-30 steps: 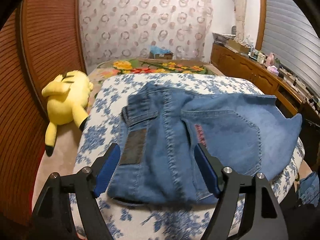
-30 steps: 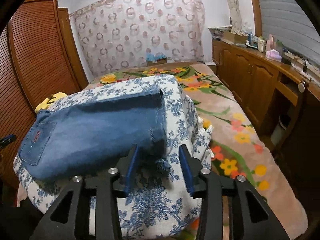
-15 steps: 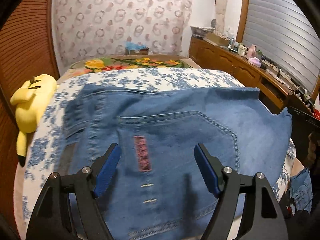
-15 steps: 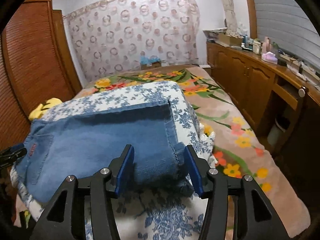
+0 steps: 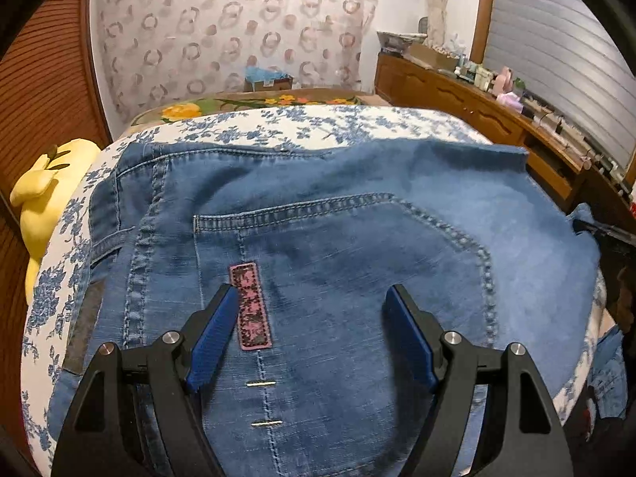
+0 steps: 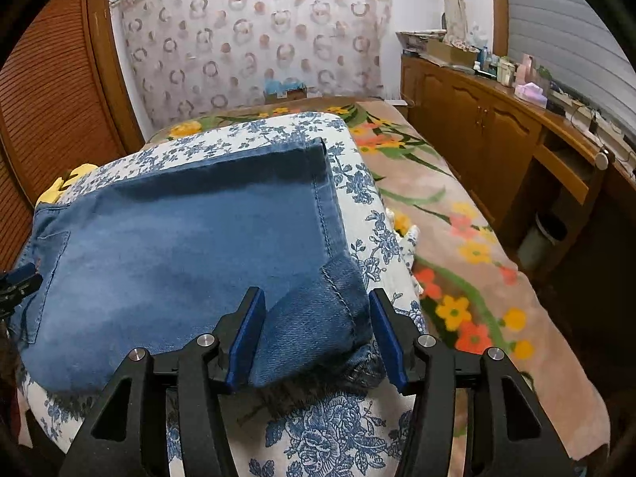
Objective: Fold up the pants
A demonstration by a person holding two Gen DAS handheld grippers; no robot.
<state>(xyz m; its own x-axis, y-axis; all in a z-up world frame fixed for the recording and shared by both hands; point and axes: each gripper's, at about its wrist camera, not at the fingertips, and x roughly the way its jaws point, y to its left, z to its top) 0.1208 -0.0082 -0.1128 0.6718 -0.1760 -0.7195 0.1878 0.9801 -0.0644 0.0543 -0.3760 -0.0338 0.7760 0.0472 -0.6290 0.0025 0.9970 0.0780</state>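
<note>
Blue jeans [image 5: 357, 238] lie folded on a white cushion with blue flowers [image 5: 302, 123], seat side up, with a pink label [image 5: 250, 306] on the back pocket. My left gripper [image 5: 310, 292] hovers close over that pocket, open wide, with nothing gripped between its fingers. In the right wrist view the folded leg end of the jeans [image 6: 179, 238] reaches the cushion's right side. My right gripper [image 6: 316, 294] is open and straddles the near hem corner [image 6: 318, 326]. The denim lies between the blue pads [image 6: 246, 330] without being pinched.
A yellow plush toy [image 5: 43, 194] lies left of the cushion against a louvred wooden door [image 5: 39, 99]. The cushion [image 6: 318, 437] rests on a bed with a floral blanket [image 6: 457, 258]. A wooden sideboard [image 6: 477, 119] full of small items runs along the right wall.
My left gripper slid right from the waistband to the back pocket and came closer to the denim. The right gripper's jaws widened off the hem corner and moved forward over it.
</note>
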